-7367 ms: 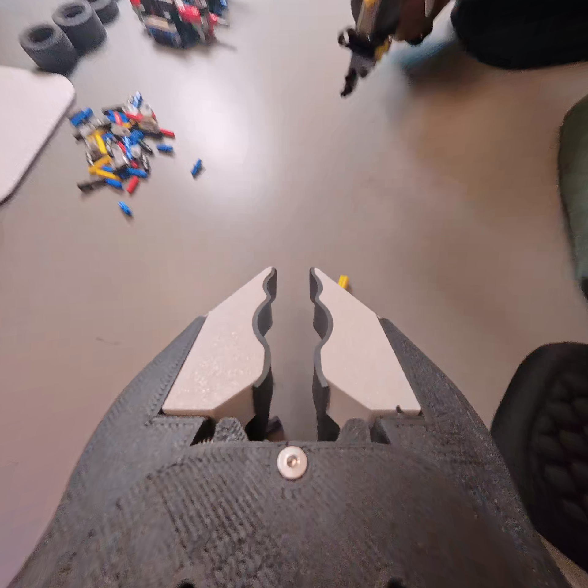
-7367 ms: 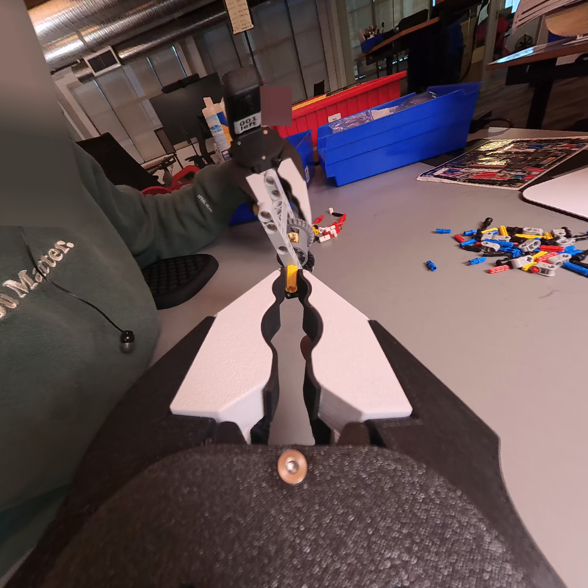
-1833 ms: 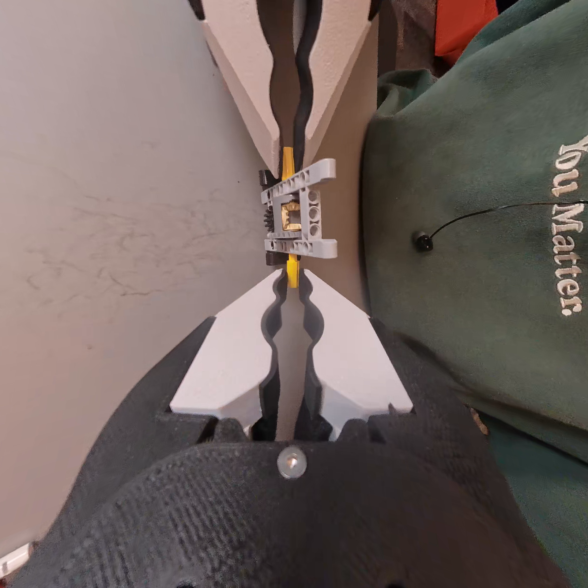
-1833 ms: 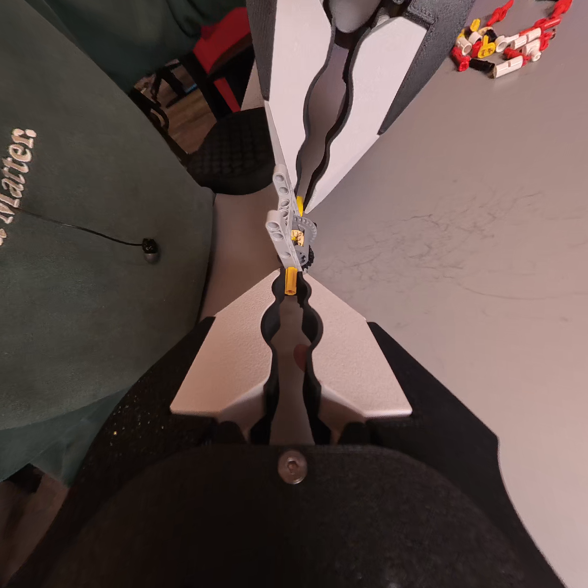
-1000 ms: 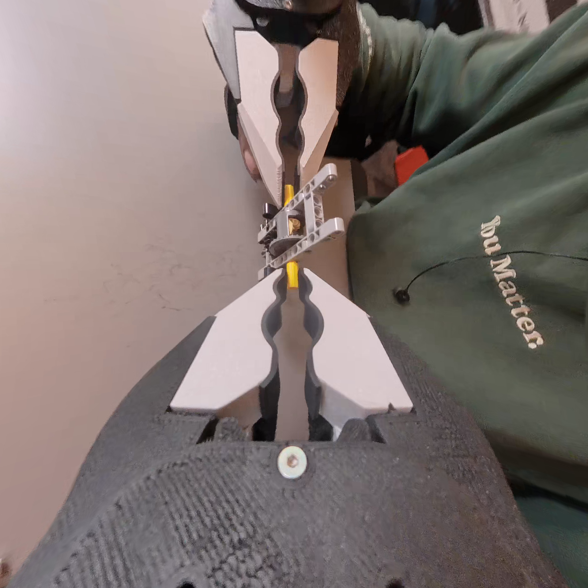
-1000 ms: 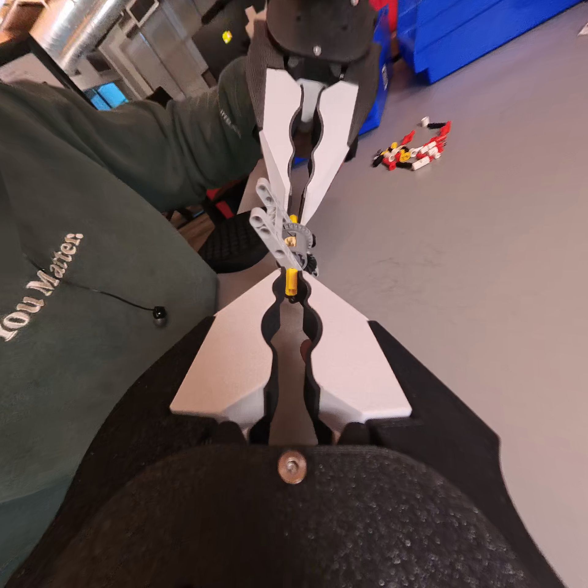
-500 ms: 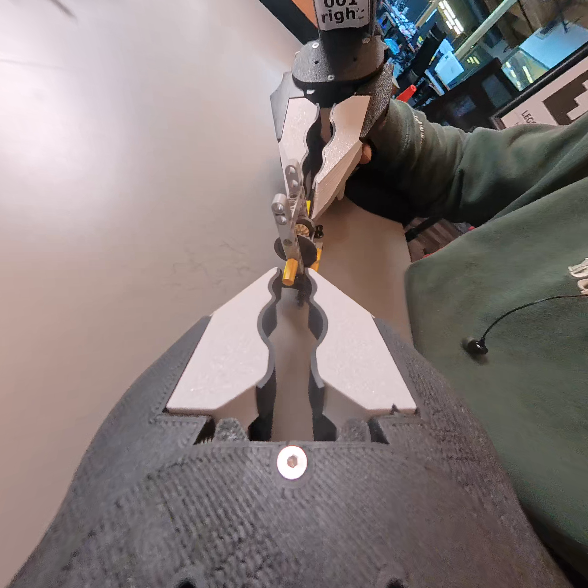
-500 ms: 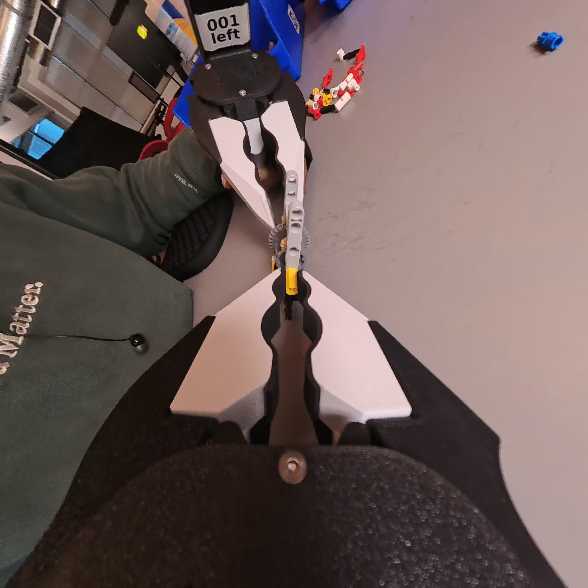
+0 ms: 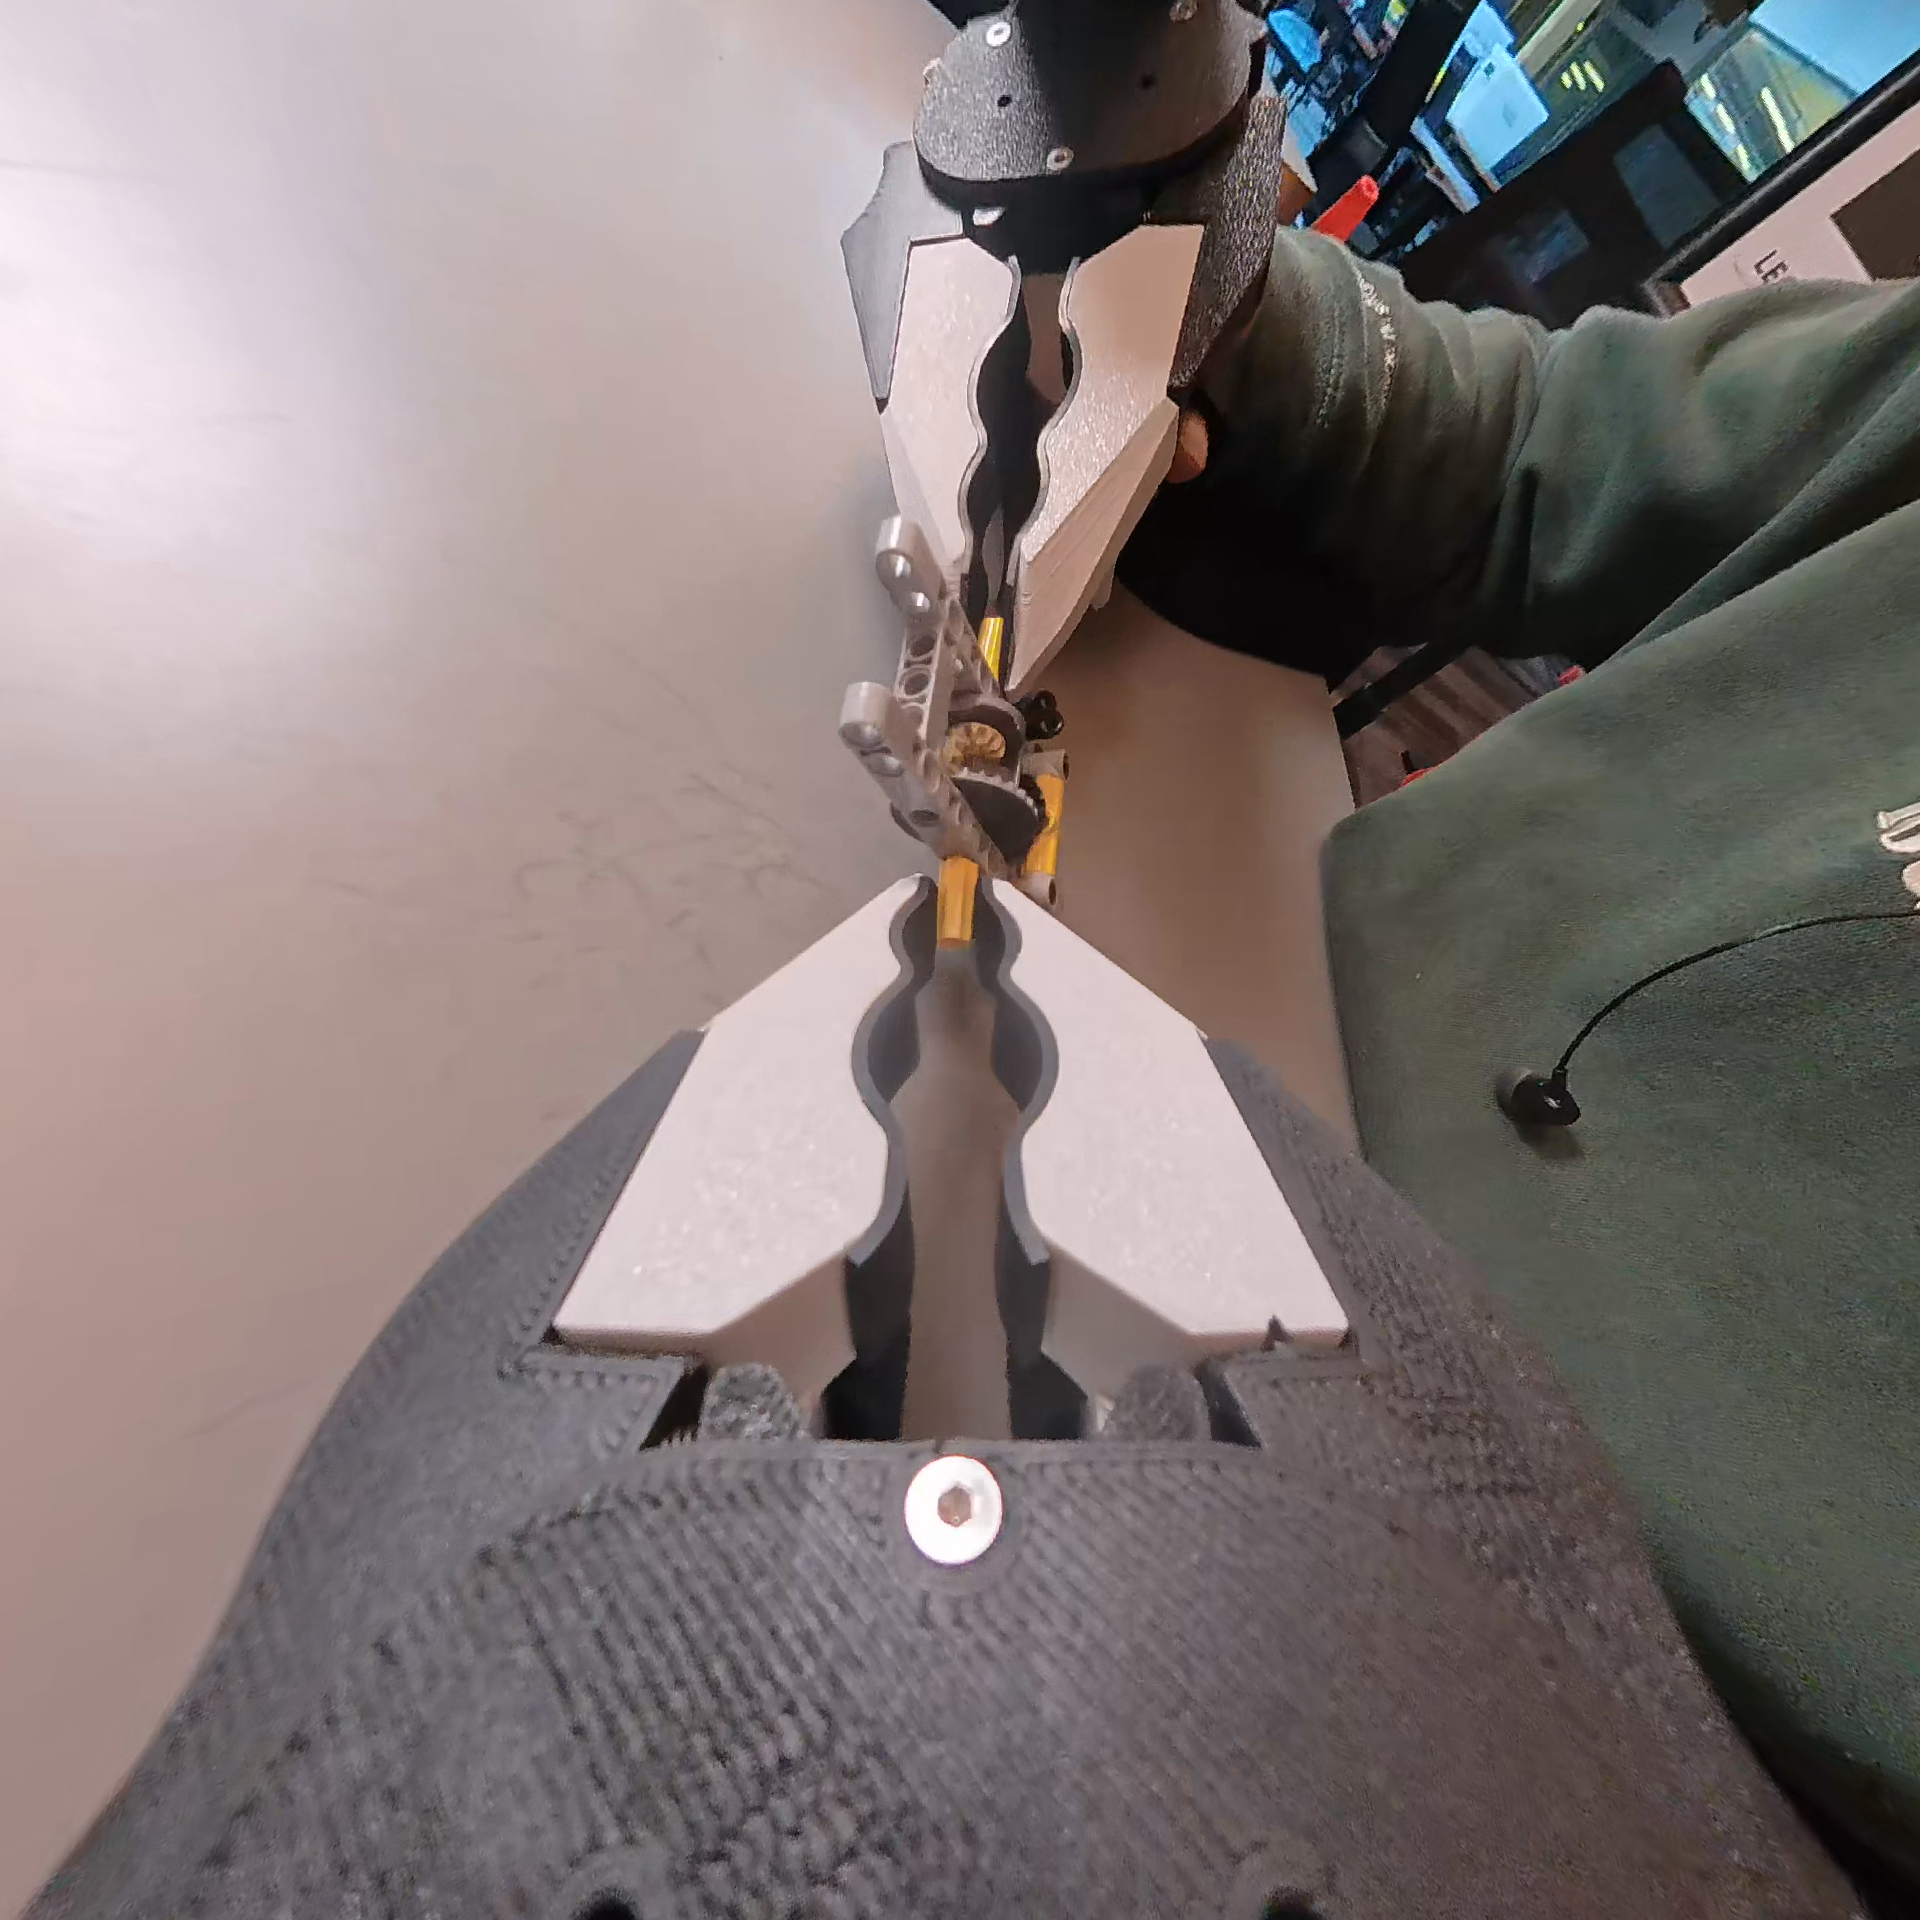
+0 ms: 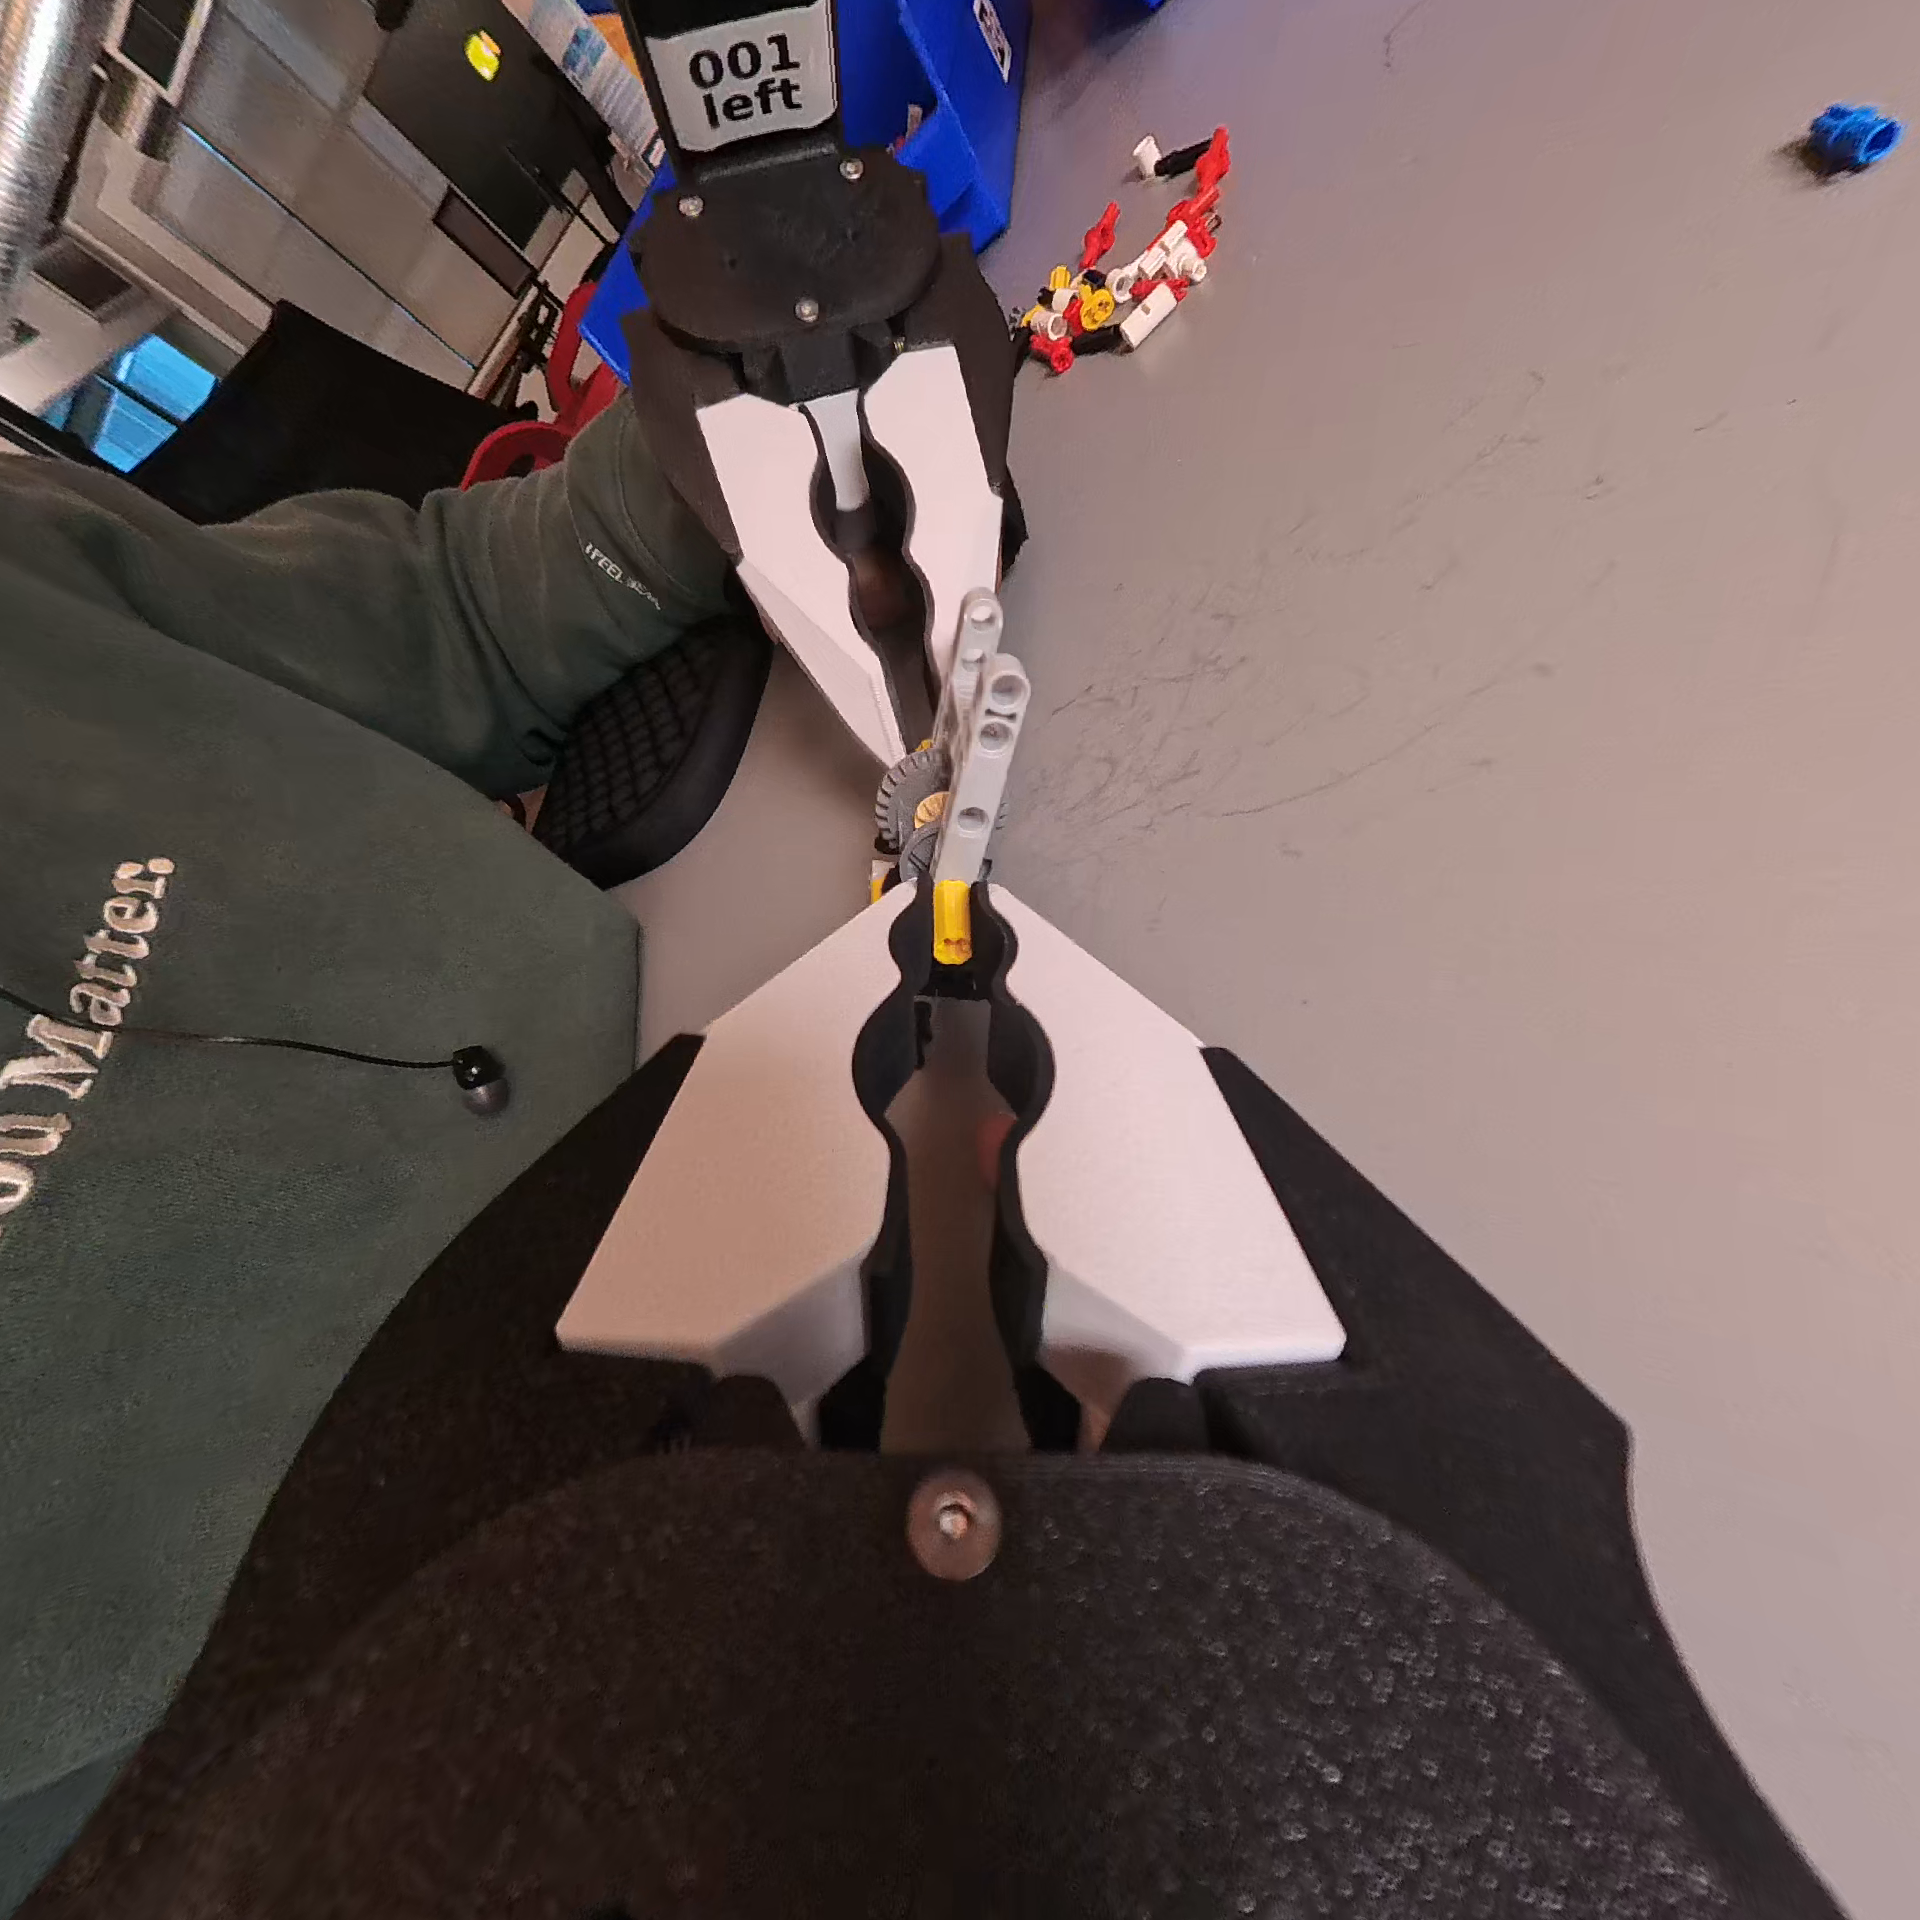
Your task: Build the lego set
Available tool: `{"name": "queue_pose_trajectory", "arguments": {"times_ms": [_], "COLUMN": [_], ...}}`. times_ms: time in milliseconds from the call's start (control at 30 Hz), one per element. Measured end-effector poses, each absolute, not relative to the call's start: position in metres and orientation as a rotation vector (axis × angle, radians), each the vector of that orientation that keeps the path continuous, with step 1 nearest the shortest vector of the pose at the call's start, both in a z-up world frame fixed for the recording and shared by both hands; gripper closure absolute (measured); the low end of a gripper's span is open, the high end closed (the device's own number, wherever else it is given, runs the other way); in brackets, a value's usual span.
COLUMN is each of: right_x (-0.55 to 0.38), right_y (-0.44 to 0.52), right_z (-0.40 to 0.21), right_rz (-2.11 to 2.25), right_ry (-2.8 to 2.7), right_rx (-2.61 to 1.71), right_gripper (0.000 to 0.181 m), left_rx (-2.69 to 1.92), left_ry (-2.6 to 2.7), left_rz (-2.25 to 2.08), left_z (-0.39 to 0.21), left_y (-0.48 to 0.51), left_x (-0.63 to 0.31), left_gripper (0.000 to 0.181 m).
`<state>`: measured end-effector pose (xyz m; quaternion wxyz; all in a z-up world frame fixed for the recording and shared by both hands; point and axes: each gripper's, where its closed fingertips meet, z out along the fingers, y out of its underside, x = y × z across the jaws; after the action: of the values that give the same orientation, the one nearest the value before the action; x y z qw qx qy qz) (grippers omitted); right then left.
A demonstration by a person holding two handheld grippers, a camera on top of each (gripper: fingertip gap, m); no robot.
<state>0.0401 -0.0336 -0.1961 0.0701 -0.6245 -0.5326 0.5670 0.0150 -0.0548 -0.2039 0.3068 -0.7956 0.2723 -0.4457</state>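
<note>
Jaws of the left gripper [image 9: 958,914] and the right gripper [image 10: 951,914] are each clamped on a yellow axle end of the small grey gear assembly [image 9: 951,738], held between them above the table [image 9: 364,520]; since a second ago the assembly has turned edge-on, which suggests inspection or reorienting before the next part; only the right wrist view shows the loose red and white pieces [image 10: 1127,281] and a blue piece [image 10: 1849,135].

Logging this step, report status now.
Left gripper and right gripper each shut on a yellow axle end. Gear assembly held between them above the table. Nothing in the way.
</note>
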Motion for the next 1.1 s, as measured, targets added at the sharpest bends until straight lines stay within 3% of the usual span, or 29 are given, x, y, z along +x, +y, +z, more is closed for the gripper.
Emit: {"name": "queue_pose_trajectory", "arguments": {"times_ms": [800, 900, 1100], "right_x": [0.039, 0.041, 0.041], "right_y": [-0.034, -0.031, -0.025], "right_z": [-0.192, -0.195, -0.199], "right_rz": [1.72, 1.667, 1.53], "right_ry": [-1.612, -1.64, -1.668], "right_rx": [-1.835, -1.81, -1.77], "right_gripper": [0.176, 0.161, 0.169], "left_rx": [-2.081, -2.103, -2.114], "left_ry": [0.684, 0.667, 0.661], "left_rz": [-1.248, -1.23, -1.194], "left_z": [-0.198, -0.201, -0.204], "left_y": [-0.051, -0.05, -0.049], "left_x": [0.014, 0.008, 0.004], "left_gripper": [0.176, 0.176, 0.176]}}
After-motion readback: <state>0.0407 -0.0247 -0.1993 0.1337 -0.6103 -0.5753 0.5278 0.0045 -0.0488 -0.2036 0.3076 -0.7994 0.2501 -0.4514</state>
